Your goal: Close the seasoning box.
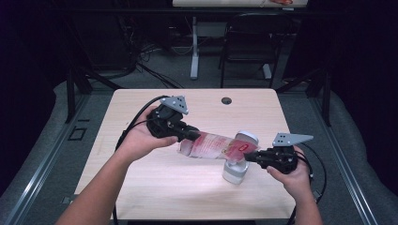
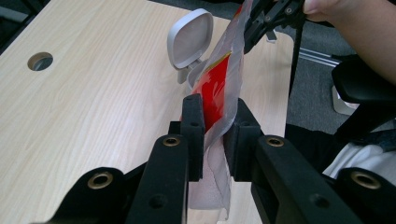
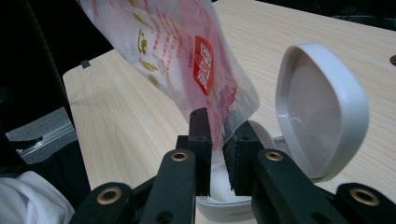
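A clear plastic bag (image 1: pixel 213 146) with red print hangs stretched between my two grippers above the table. My left gripper (image 1: pixel 190 134) is shut on its upper end, the jaws pinching the film of the bag (image 2: pixel 217 95). My right gripper (image 1: pixel 248 156) is shut on the lower corner of the bag (image 3: pixel 187 60), held over a white container (image 1: pixel 234 172) whose hinged lid (image 3: pixel 322 107) stands open. White grains lie inside the container (image 3: pixel 219 186) just below the bag's corner. The lid (image 2: pixel 189 37) shows beyond the bag in the left gripper view.
The light wooden table (image 1: pixel 141 187) has a round cable hole (image 1: pixel 226 100) near its far edge. A black chair (image 1: pixel 248 42) and a white desk leg (image 1: pixel 194 47) stand on the floor beyond the table. Cables trail from both grippers.
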